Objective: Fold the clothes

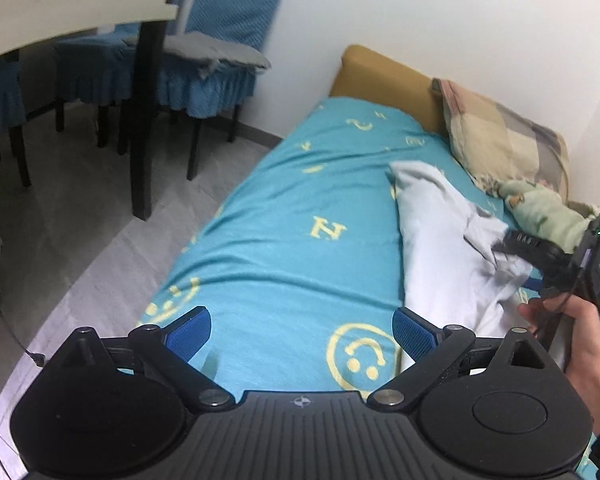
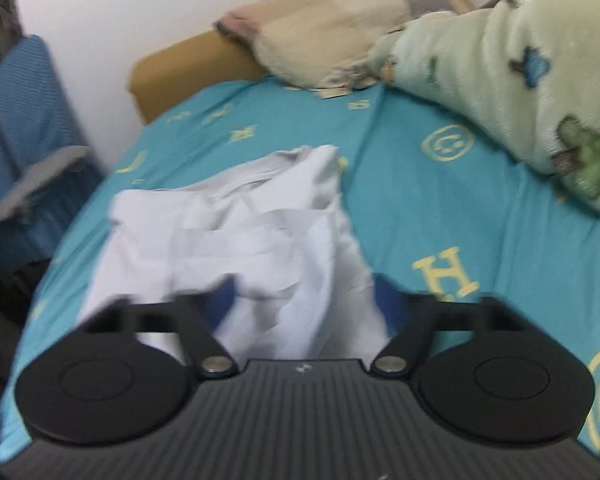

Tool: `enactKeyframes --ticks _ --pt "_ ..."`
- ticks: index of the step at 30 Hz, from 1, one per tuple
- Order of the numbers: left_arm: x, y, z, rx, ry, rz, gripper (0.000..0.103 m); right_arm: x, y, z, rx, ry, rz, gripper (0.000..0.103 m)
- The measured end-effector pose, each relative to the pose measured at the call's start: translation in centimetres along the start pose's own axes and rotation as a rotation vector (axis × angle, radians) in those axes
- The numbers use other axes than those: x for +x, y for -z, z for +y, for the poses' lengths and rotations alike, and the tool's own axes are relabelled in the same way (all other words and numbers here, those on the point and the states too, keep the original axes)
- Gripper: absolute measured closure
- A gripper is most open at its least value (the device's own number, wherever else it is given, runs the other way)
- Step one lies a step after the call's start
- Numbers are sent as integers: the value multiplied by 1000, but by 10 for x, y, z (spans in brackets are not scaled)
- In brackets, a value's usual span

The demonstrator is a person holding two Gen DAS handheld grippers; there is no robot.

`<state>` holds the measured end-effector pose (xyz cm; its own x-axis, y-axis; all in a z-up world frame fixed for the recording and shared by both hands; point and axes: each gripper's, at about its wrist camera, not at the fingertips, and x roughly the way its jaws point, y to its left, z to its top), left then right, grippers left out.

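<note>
A pale grey-white garment [image 1: 440, 240] lies crumpled on the turquoise bed sheet [image 1: 300, 208], to the right of the bed's middle. My left gripper [image 1: 302, 334] is open and empty, held above the sheet to the left of the garment's near edge. My right gripper [image 1: 516, 242] shows in the left wrist view reaching over the garment from the right, held by a hand. In the right wrist view the garment [image 2: 240, 240] lies straight ahead; the right gripper [image 2: 304, 304] is open with cloth lying between its blurred fingers.
A patchwork pillow [image 1: 504, 140] and a light green blanket [image 2: 520, 80] lie at the bed's far right by the mustard headboard [image 1: 380, 76]. Chairs with blue covers [image 1: 204, 76] and a dark table leg [image 1: 144, 120] stand on the grey floor to the left.
</note>
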<state>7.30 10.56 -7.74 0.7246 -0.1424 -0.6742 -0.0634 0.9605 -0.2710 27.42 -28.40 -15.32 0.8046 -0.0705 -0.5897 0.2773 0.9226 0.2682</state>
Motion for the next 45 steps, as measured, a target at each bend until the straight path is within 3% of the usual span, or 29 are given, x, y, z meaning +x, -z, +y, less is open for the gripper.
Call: enactKeyframes --ticks 6,11,15,20,23,26,29,30,32,33,34,35,36,38,42,45 --pt "11 6 -8 55 34 55 5 -68 8 9 -71 -50 11 18" --pt "4 8 -4 51 51 96 5 -167 43 -8 -116 -105 49 18" --pt "-10 13 9 20 14 131 6 -238 70 -23 -37 -158 116 17" --pt "-24 26 37 -97 -61 237 7 -302 90 -53 79 -170 67 18" --pt "-27 40 47 -152 -110 326 7 -321 95 -75 158 -142 40 17" --pt "-25 55 52 -197 -118 428 15 -330 97 -95 247 -148 29 17" --pt "-28 68 50 -205 -130 476 19 -334 100 -108 300 -158 22 17" --pt "-30 70 47 -181 -145 479 23 -333 100 -112 315 -159 26 17" --pt "-33 74 40 -124 -197 480 41 -331 102 -118 346 -164 42 17" --pt "-35 75 38 -100 -223 475 57 -329 102 -120 359 -166 51 17" --pt "-37 75 35 -82 -232 468 81 -327 103 -121 367 -173 57 17" --pt "-39 75 32 -66 -232 469 95 -326 103 -123 371 -181 62 17" --pt "-43 75 28 -43 -231 470 101 -326 103 -124 374 -190 66 17" --pt "-57 74 8 60 -244 421 102 -325 103 -125 377 -204 68 17" --pt "-111 83 -54 361 -212 251 102 -319 105 -133 401 -221 96 17" --pt "-149 106 -96 519 -93 195 102 -310 107 -138 431 -243 129 17"
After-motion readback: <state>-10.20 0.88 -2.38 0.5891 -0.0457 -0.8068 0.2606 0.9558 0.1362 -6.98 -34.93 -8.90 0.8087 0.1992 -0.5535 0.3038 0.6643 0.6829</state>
